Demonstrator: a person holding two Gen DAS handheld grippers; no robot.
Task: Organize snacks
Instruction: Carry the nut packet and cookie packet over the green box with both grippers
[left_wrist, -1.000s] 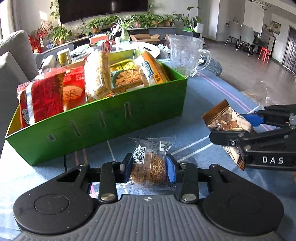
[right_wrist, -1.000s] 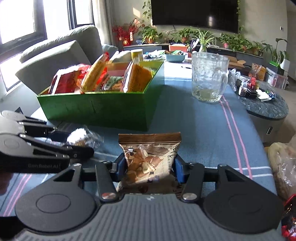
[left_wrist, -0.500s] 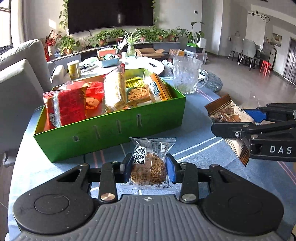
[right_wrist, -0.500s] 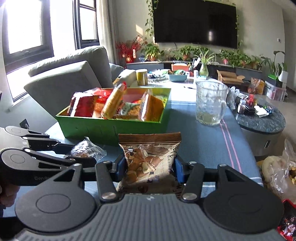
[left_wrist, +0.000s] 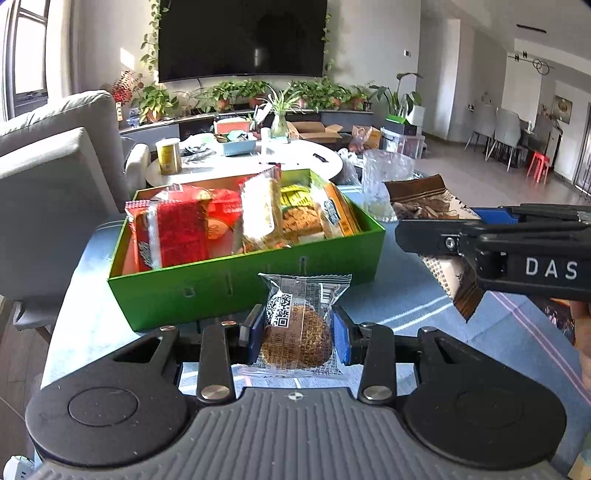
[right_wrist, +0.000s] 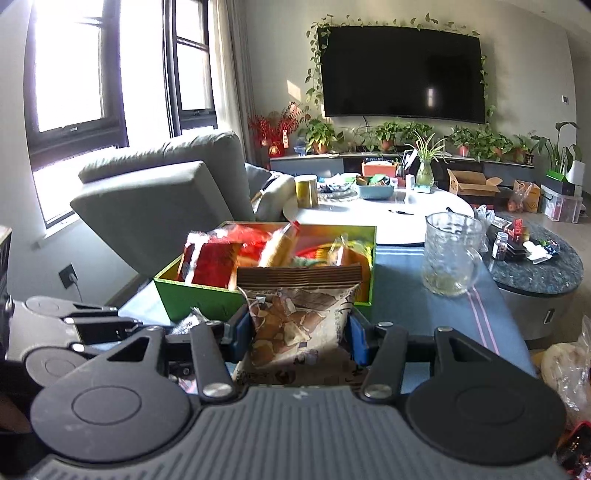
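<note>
My left gripper (left_wrist: 299, 334) is shut on a clear-wrapped round brown cake (left_wrist: 301, 334), held above the blue tablecloth in front of the green box (left_wrist: 258, 275). The box holds several snack packs, red ones at its left and yellow ones at its right. My right gripper (right_wrist: 298, 332) is shut on a brown and cream chip bag (right_wrist: 299, 321), also lifted, near the box's right corner. In the left wrist view the right gripper (left_wrist: 436, 225) comes in from the right with the chip bag (left_wrist: 424, 201). In the right wrist view the left gripper (right_wrist: 147, 326) shows at the lower left.
A glass mug (right_wrist: 452, 258) stands on the tablecloth right of the box. Behind are a white round table (right_wrist: 388, 218) with clutter, a dark stone side table (right_wrist: 539, 266), and a grey sofa (right_wrist: 162, 199) at left. A plastic bag (right_wrist: 569, 365) lies at the right edge.
Both grippers have risen with their snacks and tilted up, so the box looks lower and farther and more of the room shows. Both grips are unchanged.
</note>
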